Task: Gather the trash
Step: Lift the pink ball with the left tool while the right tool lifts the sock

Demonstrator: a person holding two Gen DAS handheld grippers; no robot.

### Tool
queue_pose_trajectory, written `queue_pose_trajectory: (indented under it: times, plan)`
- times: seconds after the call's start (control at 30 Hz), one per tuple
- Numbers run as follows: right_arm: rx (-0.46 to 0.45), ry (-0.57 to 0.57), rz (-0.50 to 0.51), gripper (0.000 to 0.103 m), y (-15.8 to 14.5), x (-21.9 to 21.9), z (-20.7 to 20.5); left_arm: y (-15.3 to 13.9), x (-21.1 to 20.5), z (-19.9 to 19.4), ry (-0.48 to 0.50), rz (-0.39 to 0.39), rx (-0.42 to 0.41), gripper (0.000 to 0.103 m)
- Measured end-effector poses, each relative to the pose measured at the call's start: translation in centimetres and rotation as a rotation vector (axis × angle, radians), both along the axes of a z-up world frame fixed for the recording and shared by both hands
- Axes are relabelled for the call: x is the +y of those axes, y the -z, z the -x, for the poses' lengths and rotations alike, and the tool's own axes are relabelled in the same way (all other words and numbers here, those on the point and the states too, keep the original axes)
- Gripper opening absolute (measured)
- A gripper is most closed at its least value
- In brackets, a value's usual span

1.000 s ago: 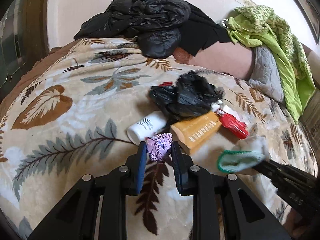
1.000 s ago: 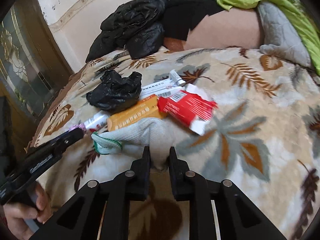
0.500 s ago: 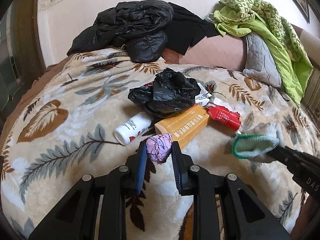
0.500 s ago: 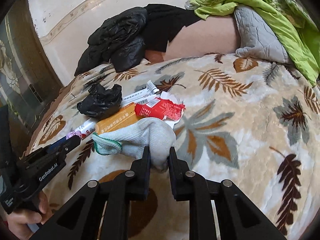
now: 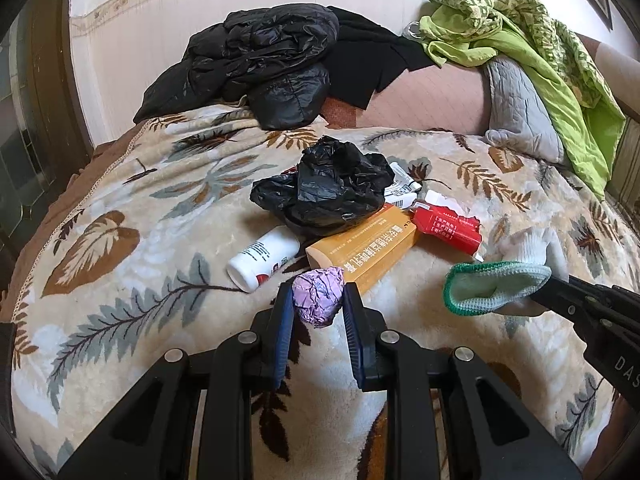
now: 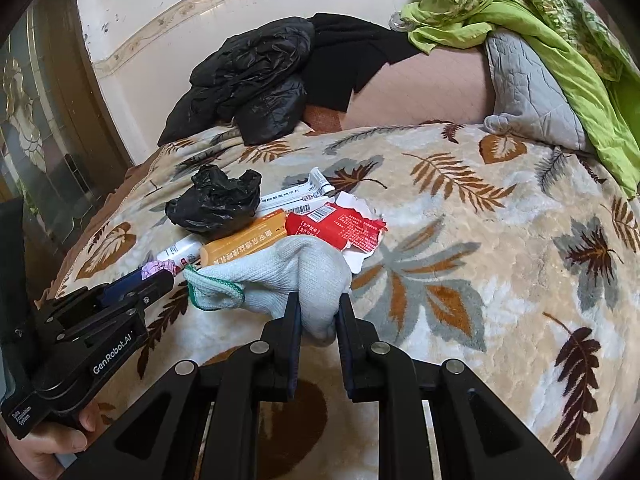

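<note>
My left gripper (image 5: 318, 300) is shut on a crumpled purple paper ball (image 5: 318, 295), held above the leaf-patterned blanket (image 5: 120, 216). My right gripper (image 6: 319, 308) is shut on a white knit glove with a green cuff (image 6: 280, 276); the glove also shows in the left wrist view (image 5: 500, 276). On the bed lie a black plastic bag (image 5: 328, 188), a white bottle (image 5: 262, 258), an orange box (image 5: 364, 246), a torn red packet (image 5: 448, 226) and a white tube (image 6: 296, 194).
A black jacket (image 5: 256, 64) and black cloth lie at the back of the bed. A grey quilted pillow (image 5: 520, 108) and green cloth (image 5: 532, 40) are at the back right. A wooden door frame (image 6: 52, 120) stands at the left.
Both grippers have lifted and pulled back from the pile, each still holding its item. The glove is off the blanket.
</note>
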State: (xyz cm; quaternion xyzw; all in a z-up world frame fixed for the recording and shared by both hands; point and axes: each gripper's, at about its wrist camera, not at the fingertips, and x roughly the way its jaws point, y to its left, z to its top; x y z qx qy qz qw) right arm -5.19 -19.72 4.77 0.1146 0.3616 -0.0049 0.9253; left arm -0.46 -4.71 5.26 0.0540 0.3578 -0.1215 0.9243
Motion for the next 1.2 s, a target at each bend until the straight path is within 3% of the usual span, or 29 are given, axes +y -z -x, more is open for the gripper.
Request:
queue_pose_trajectory:
  times: [0.77, 1.1, 1.2]
  plan:
    - [-0.03, 0.019, 0.024, 0.018, -0.7, -1.0, 0.5, 0.1, -0.8, 0.5, 0.008, -0.044, -0.023, 0.024]
    - [-0.032, 0.019, 0.026, 0.018, -0.7, -1.0, 0.6, 0.1, -0.8, 0.6, 0.011, -0.035, -0.022, 0.024]
    - [-0.035, 0.021, 0.024, 0.018, -0.9, -1.0, 0.6, -0.2, -0.7, 0.6, 0.027, 0.008, -0.011, 0.024]
